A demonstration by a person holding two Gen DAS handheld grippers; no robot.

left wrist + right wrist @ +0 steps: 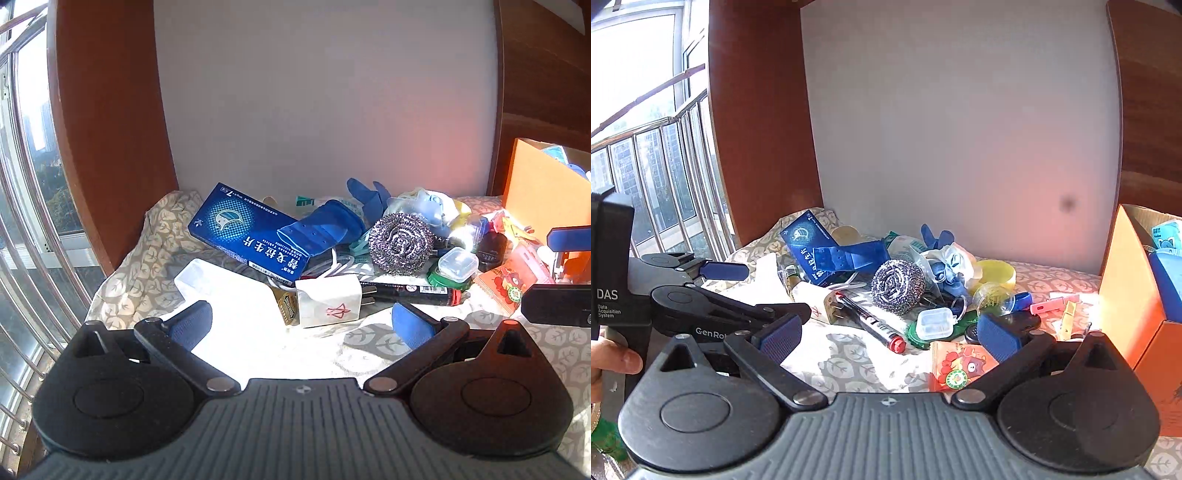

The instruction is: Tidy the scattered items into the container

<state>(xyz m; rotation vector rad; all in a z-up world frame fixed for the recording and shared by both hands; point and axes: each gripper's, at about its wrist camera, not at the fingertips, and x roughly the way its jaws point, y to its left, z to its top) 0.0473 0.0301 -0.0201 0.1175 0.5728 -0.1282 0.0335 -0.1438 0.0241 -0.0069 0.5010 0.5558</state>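
Note:
A heap of small items lies on a leaf-patterned cloth: a blue medicine box, a steel scourer, a white charger plug, a black marker and a small clear box. An orange cardboard box stands at the right with things inside. My left gripper hangs open just short of the charger, holding nothing. My right gripper is open wide and empty, over the marker's red cap and an orange packet, with the cardboard box to its right.
Brown wooden side panels and a white back wall close in the alcove. A window with metal railing is at the left. A yellow ring and a pink clip lie near the box. A hand holds the left gripper's handle.

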